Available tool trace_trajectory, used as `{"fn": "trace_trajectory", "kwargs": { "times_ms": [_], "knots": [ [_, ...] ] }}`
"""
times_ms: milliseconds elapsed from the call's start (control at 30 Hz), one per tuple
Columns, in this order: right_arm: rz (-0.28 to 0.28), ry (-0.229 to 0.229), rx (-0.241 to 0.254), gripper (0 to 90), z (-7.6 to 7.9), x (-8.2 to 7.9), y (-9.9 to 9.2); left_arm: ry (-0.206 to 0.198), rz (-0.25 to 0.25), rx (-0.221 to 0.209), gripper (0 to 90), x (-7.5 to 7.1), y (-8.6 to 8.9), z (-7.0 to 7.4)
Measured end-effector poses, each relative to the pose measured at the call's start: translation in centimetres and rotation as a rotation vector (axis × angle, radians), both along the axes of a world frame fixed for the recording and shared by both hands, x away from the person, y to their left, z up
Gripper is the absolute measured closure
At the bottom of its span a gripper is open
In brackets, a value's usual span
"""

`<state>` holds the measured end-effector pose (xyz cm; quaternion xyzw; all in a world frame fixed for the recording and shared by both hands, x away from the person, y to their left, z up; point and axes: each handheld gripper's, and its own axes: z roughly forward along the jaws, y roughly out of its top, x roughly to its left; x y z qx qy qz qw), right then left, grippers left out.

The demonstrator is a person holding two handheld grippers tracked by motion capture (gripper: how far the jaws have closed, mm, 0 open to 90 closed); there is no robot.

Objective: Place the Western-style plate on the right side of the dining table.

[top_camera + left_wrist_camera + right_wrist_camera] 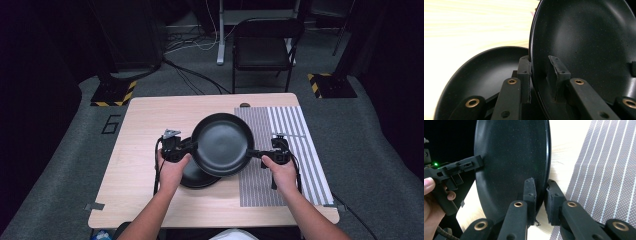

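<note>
Black upper plate (222, 143) held above the worktop (145, 130), left gripper (187, 148) and right gripper (257, 153) each with jaws clamped on opposite rims, probably to keep it level; it hangs over a second black plate (197, 177), beside a striped mat (285, 150); both plates are empty

The upper black plate (222, 143) hides most of the lower black plate (196, 176), leaving only a crescent toward seven o'clock. In the left gripper view the upper plate runs off the frame at twelve and three o'clock, and the lower plate is cut off at six. A small dark object (244, 105) on the table's (145, 150) far edge is too small to identify.
</note>
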<state>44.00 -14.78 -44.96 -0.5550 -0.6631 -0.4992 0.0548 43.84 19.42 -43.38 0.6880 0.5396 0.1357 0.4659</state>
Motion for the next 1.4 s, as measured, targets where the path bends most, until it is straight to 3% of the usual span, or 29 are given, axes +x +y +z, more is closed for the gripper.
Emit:
{"fn": "trace_trajectory", "kwargs": {
  "times_ms": [900,1400],
  "knots": [
    [-0.115,-0.001,0.020,81.0,0.8,-1.2,-4.3,-0.007,-0.099,-0.018,71.4,0.9,-3.9,-0.3],
    [-0.159,-0.004,0.017,81.0,0.9,-1.9,-5.7,0.000,-0.136,-0.034,71.3,1.5,-5.5,-0.5]
  ]
}}
